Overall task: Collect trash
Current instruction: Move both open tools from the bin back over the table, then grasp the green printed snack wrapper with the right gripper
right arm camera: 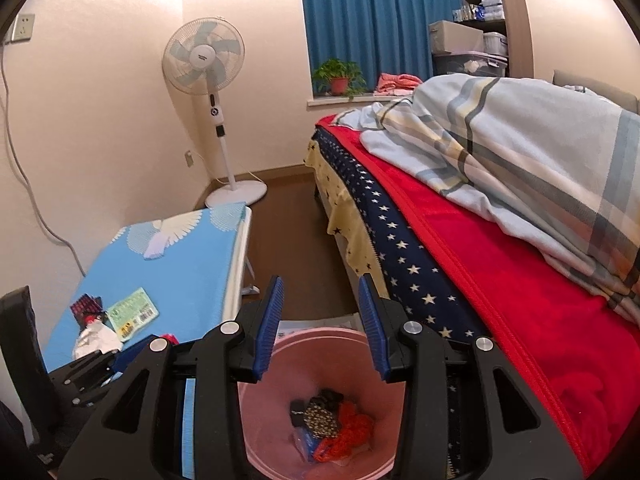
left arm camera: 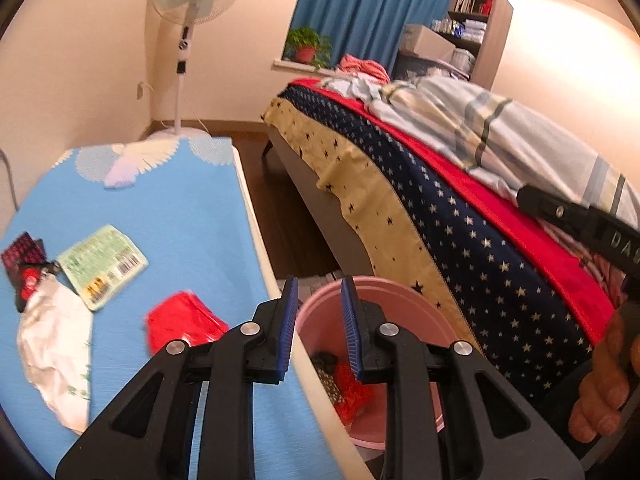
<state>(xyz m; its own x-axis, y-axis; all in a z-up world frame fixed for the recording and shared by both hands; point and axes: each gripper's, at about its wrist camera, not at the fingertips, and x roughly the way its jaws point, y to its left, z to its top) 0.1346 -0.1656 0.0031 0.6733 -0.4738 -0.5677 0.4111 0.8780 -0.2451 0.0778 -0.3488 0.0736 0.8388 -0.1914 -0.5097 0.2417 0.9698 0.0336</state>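
My left gripper (left arm camera: pixel 319 292) is open by a narrow gap with nothing between its blue pads, over the table's right edge beside the pink bin (left arm camera: pixel 404 300). On the blue tablecloth (left arm camera: pixel 180 220) lie a red wrapper (left arm camera: pixel 182 320), a green-white packet (left arm camera: pixel 102 264), a crumpled white bag (left arm camera: pixel 56 344) and a dark red wrapper (left arm camera: pixel 24 258). My right gripper (right arm camera: pixel 321 292) hangs open and empty above the pink bin (right arm camera: pixel 320 346). At the bin's bottom lie black dotted and red-orange trash pieces (right arm camera: pixel 332 424).
A bed (right arm camera: pixel 500 300) with a red blanket, starry sheet and striped quilt runs along the right, close to the bin. A white standing fan (right arm camera: pixel 218 120) stands in the far corner. Dark floor (right arm camera: pixel 288 240) shows between table and bed. A person's hand (left arm camera: pixel 600 392) holds the right gripper's handle.
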